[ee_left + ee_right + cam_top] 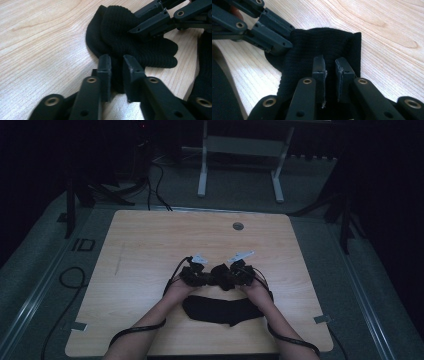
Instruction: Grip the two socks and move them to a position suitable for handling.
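Note:
A small black knitted sock (220, 275) lies bunched on the wooden table (150, 245), stretched between my two grippers. My left gripper (199, 276) is shut on one end; in the left gripper view its jaws (116, 66) pinch a fold of the sock (130, 40). My right gripper (241, 272) is shut on the other end; in the right gripper view its jaws (329, 67) clamp the ribbed fabric (324, 45). Each view also catches the opposite gripper biting the same sock: the right gripper (133, 22) and the left gripper (291, 36).
A second black sock (222, 310) lies flat on the table just nearer the person, between the forearms. A round cable hole (238, 226) sits near the far edge. Cables trail from both grippers. A white desk frame (240, 150) stands beyond the table.

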Available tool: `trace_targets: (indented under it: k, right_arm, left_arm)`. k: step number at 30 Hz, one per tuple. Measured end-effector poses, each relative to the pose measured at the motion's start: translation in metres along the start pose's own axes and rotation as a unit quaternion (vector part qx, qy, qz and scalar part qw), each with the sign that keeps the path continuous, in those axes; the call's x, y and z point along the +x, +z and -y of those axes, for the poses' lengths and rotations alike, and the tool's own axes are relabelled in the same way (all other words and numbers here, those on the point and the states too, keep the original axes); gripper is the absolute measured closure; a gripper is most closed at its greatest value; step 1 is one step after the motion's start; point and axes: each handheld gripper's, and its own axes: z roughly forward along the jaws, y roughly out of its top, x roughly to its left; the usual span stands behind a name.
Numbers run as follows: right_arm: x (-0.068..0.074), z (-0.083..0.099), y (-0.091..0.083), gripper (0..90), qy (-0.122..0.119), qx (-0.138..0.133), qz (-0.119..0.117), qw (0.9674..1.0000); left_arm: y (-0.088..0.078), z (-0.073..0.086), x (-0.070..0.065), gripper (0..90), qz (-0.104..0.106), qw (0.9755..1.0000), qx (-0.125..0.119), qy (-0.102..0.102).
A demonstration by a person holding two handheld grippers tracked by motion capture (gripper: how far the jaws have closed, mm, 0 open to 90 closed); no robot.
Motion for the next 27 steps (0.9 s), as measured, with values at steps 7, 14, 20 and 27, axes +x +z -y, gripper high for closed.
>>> trace_targets:
  k: [7,14,20,27]
  right_arm:
    - [-0.005,-0.001,-0.012,81.2,0.013,-0.023,0.010,0.9996]
    - [-0.022,-0.003,-0.046,81.7,0.039,-0.064,0.030,0.9967]
    - [-0.029,0.002,-0.080,81.6,0.041,-0.088,0.045,0.9942]
    - [-0.039,0.020,-0.098,81.3,0.065,-0.097,0.046,0.9921]
  left_arm:
    - [-0.013,0.000,-0.001,85.6,-0.020,0.9997,-0.011,0.006]
    - [-0.043,-0.002,0.002,85.8,-0.040,0.9989,-0.025,0.004]
    - [-0.076,-0.002,0.004,85.7,-0.052,0.9977,-0.043,0.000]
    - [-0.093,0.011,0.007,85.7,-0.065,0.9971,-0.040,0.001]
